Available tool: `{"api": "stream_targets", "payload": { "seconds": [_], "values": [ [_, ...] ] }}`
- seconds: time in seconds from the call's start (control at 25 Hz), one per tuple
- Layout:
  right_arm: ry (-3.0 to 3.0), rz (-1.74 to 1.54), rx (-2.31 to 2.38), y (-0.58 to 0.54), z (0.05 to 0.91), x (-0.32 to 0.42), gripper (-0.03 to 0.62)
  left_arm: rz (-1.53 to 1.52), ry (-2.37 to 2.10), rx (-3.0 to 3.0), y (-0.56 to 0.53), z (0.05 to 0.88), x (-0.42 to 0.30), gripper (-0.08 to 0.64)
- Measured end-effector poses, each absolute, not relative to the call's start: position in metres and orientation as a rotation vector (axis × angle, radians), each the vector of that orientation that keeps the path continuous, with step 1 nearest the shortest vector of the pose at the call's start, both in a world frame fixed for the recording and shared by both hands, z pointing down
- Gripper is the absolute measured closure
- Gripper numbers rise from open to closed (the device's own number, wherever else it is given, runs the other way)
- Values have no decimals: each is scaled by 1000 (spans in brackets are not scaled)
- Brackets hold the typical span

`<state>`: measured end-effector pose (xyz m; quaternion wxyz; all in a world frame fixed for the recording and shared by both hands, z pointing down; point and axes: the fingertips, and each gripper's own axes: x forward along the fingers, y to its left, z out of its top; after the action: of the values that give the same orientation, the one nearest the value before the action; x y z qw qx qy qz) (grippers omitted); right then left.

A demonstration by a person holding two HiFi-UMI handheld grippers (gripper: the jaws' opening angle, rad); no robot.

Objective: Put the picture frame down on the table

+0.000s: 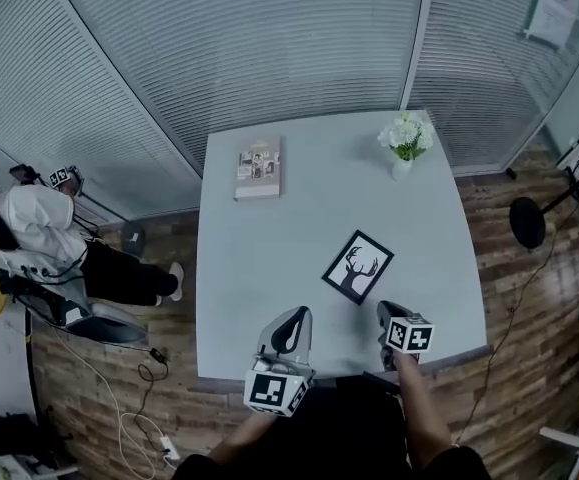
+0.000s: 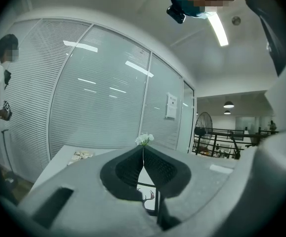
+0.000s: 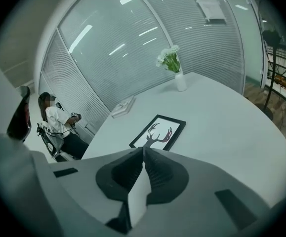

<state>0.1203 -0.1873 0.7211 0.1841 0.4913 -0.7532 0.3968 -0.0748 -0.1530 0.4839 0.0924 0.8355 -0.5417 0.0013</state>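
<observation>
Grey table (image 1: 269, 268) in a room walled with glass and slatted blinds, wood floor around it.

Right gripper (image 3: 143, 149): jaws closed tip to tip, nothing between the pads. It sits over the near table edge, angled down at the tabletop.

Left gripper (image 2: 143, 149): jaws likewise closed and empty. It is held beside the right one, to its left, and points nearly level across the table.

Picture frame (image 1: 358, 267): lies flat on the table, face up, just ahead of the right gripper and slightly to its left, ahead and right of the left gripper. Neither gripper touches it. Black border, white ground, dark deer silhouette. It sits skewed to the table edges. Its long axis runs from near-left to far-right as seen from the grippers. The antlers, hence the top of the picture, point to the far-right end, away from the person.

Farther out: a white vase of white flowers (image 1: 405, 143) stands upright near the far right corner, well beyond the frame. A thin book (image 1: 259, 168) lies flat at the far left side, well apart from both.

Beyond the table, left of the grippers: a seated person (image 1: 39, 228) in a white top. A standing fan (image 1: 527, 223) is on the floor to the right.
</observation>
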Motion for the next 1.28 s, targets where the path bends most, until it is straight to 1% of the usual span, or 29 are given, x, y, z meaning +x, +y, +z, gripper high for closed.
{"api": "stream_targets", "payload": {
  "seconds": [0.24,0.84,1.0,1.28],
  "values": [
    [-2235,1024,1479,-161,665,114,572,-24,-1570,2519,-136,479,-74,543],
    [-2438,578,1683,-90,535,86,575,-53,-1539,2560,-102,471,-80,543],
    [-2478,516,1718,-73,518,80,575,-54,-1528,2566,-96,472,-77,543],
    [-2529,440,1668,-62,513,72,580,-56,-1527,2565,-92,472,-75,543]
  ]
}}
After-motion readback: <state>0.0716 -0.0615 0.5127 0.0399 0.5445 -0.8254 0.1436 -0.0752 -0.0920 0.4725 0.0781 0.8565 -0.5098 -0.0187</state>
